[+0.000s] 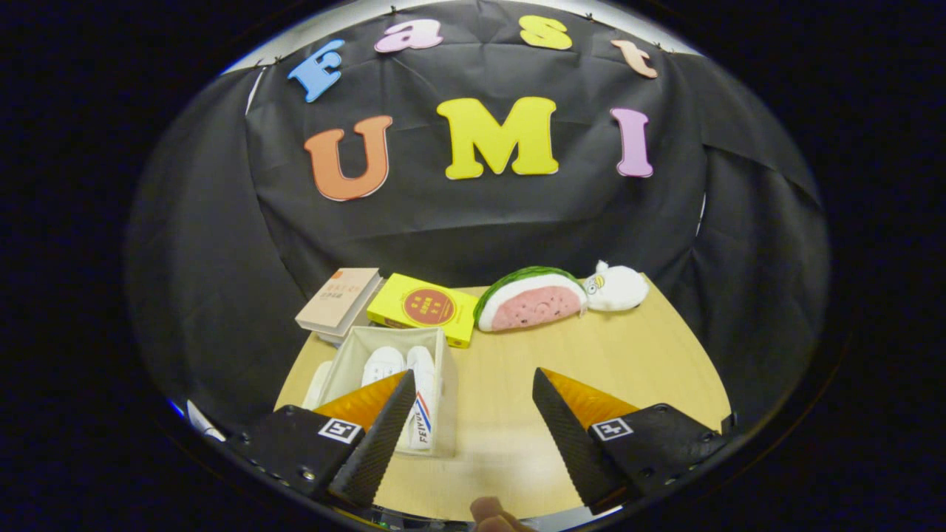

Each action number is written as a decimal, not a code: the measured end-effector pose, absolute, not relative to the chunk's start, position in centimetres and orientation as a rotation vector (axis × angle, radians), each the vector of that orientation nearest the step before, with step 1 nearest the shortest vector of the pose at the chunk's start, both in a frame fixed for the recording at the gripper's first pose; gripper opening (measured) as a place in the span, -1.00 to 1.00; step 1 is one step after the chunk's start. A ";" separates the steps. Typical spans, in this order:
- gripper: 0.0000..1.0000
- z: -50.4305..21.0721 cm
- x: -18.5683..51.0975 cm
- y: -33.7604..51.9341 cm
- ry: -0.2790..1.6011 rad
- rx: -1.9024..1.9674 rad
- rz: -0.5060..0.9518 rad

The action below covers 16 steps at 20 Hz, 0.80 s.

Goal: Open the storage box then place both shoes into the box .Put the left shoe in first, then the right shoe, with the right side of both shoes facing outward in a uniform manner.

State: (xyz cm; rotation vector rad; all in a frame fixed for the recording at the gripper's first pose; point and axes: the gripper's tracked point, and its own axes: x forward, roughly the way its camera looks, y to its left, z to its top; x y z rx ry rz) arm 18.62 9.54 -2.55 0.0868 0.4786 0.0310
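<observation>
Both shoes look boxed: the two white shoes (405, 384) sit side by side inside the open storage box (444, 369), one with a striped side panel facing the fingers. So opening and both placements read as done; you can't confirm left/right order or side orientation from here. Your gripper (473, 428) hangs over the tabletop (591, 355) just right of the box, fingers spread wide, holding nothing. The box is pale, soft-walled, rectangular. What may be its lid (319, 384) lies at its left. Behind the box: a tan book (338, 297), a flat yellow box (425, 307), a plush watermelon slice (531, 299), and a white plush toy (617, 287) farther right. The tabletop is smooth light wood.
</observation>
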 end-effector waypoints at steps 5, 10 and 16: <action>0.93 2.4 16.5 6.1 0.348 0.041 0.008; 0.93 4.9 14.7 5.1 0.234 -0.020 0.022; 0.93 5.6 14.2 5.7 0.183 -0.010 0.035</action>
